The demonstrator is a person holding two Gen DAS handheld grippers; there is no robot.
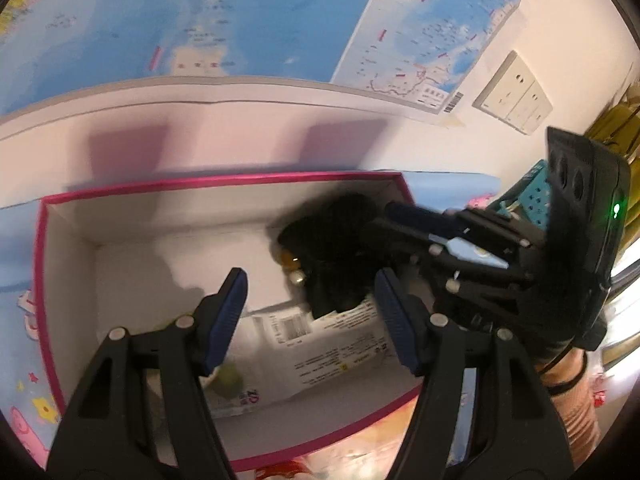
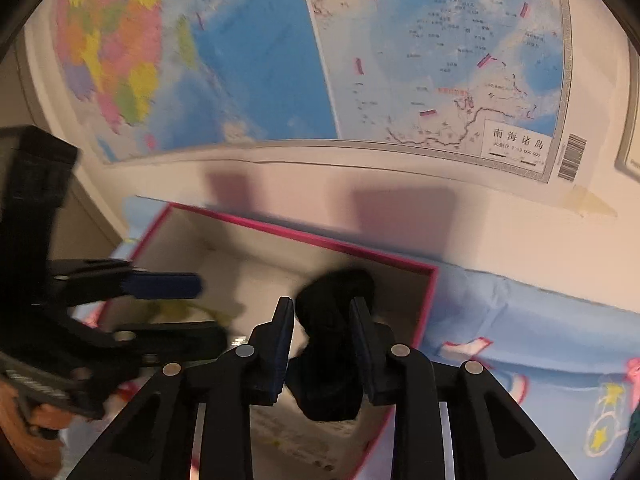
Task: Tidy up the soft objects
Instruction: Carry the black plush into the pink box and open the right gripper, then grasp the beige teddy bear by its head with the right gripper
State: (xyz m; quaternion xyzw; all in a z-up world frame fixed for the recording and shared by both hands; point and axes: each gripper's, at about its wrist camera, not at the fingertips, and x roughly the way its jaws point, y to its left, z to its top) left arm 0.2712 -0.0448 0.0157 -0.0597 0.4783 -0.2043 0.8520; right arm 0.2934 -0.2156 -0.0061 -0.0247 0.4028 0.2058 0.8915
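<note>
Open cardboard box with magenta rim and white inside walls [image 1: 44, 264] sits on a light-blue cartoon-print cloth [image 2: 532, 332], set against a cream wall. Large blue wall map [image 2: 400, 48] hangs above it; white wall socket plate [image 1: 514, 94] to the map's right.

Right gripper [image 2: 322, 344]: black frame, dark-blue ribbed pads. Jaws narrow, pressed on either side of a black fuzzy soft toy [image 2: 332, 304]. Toy is above the box's right half, near the far-right corner; seen from the left wrist view, the same toy [image 1: 332, 248] shows a small amber and pearl-coloured detail on its lower left. Whether it touches the box floor cannot be told; blur is heavy.

Left gripper [image 1: 312, 312]: jaws wide apart, nothing between them, over the middle of the box. Below it, on the box floor, lies a white soft plastic pack with printed text and a barcode [image 1: 320, 344]. A blurred yellow-green item [image 1: 228, 376] is just beside the pack at its left end; its kind cannot be told.
</note>
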